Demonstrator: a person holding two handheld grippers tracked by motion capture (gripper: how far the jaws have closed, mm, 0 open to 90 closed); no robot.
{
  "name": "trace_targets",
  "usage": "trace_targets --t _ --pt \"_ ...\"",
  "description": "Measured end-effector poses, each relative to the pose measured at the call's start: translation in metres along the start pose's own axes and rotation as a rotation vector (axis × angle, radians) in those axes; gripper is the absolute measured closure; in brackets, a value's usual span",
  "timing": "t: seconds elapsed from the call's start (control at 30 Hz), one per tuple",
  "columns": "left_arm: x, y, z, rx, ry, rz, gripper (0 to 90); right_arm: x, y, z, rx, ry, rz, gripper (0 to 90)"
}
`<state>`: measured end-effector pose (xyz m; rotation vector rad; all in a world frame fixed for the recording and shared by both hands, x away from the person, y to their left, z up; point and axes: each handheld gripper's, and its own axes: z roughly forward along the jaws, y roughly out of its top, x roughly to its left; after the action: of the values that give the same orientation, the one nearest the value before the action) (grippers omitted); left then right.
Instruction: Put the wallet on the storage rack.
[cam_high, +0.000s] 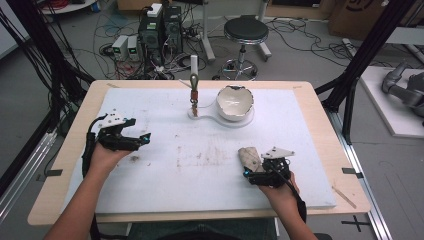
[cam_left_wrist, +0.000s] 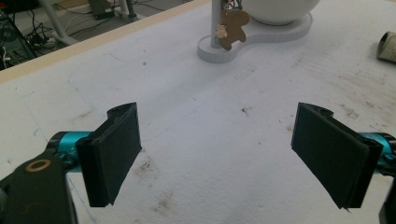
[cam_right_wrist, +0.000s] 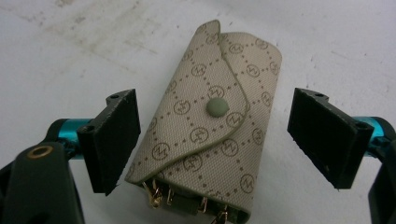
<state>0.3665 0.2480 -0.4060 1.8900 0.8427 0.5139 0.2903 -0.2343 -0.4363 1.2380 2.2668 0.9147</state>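
White padding, scuffed and stained, covers the counter (cam_high: 150, 100), with cables and a stool on the floor beyond. Near the right edge lies a beige patterned key pouch (cam_right_wrist: 210, 126), snapped closed, its metal hooks poking out at the near end. The right tool (cam_right_wrist: 212, 140) is spread wide around it, jaws either side and not touching. The left tool (cam_left_wrist: 217, 149) hangs released over bare padding at the left. If the jaws close off-centre, the soft pouch could twist or slide away; pinching the hooks risks a slip.
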Motion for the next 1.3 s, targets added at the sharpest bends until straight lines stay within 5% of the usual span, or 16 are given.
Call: trace_targets --t 0.3,0.6,0.8,1.03,1.3 --pt "-0.001 0.0 0.002 0.009 -0.001 0.007 15.8 0.006 -0.008 0.011 0.094 0.008 -0.003 16.2" --pt "-0.002 0.0 0.002 0.012 -0.001 0.013 15.8 0.006 -0.008 0.01 0.093 0.002 0.011 17.8" --pt "-0.001 0.0 0.002 0.016 -0.001 0.017 15.8 0.005 -0.008 0.006 0.093 0.005 0.019 31.7" --pt "-0.002 0.0 0.002 0.011 -0.004 0.015 15.8 0.002 -0.006 0.004 0.087 0.016 0.017 35.8" --pt "-0.002 0.0 0.002 -0.001 -0.006 0.016 15.8 0.0 0.001 -0.003 0.018 0.024 -0.013 36.5"
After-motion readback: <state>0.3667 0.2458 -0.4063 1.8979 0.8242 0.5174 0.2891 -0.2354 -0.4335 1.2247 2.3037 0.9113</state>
